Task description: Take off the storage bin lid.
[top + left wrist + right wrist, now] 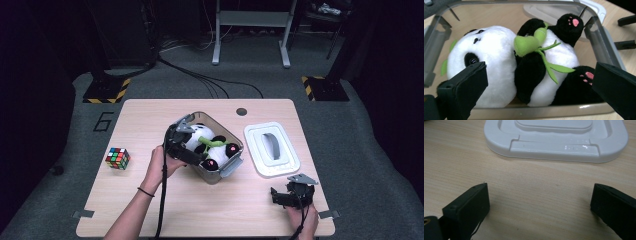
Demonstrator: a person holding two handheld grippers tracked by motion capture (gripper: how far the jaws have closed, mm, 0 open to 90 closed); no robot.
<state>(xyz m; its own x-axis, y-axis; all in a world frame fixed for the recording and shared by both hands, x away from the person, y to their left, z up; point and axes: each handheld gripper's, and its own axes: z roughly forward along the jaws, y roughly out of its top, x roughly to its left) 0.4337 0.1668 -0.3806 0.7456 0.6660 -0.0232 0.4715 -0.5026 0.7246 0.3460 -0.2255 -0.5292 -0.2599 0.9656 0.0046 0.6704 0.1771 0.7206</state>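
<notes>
A soft panda toy [506, 67] is seen lying inside a clear plastic box [223, 172] near the middle of the worktop [150, 205]. The panda is laid on its side, with its white head toward one end of the box and its black legs with pink paw pads toward the other. A green leafy stick [534, 41] is held against its chest. The left gripper [192, 145] is held over the near rim of the box, and its jaws are spread wide apart, one by the panda's head and one by its foot, with nothing squeezed between them. From the high view it cannot be told if the panda is touched by them. The white lid [271, 148] is laid flat on the worktop just to the right of the box. The right gripper [289, 196] is kept low over the bare wood near the front right corner, close to the lid but not touching it, and its jaws are also wide apart with nothing in them. A colourful puzzle cube [117, 158] is left well apart, near the left edge.
</notes>
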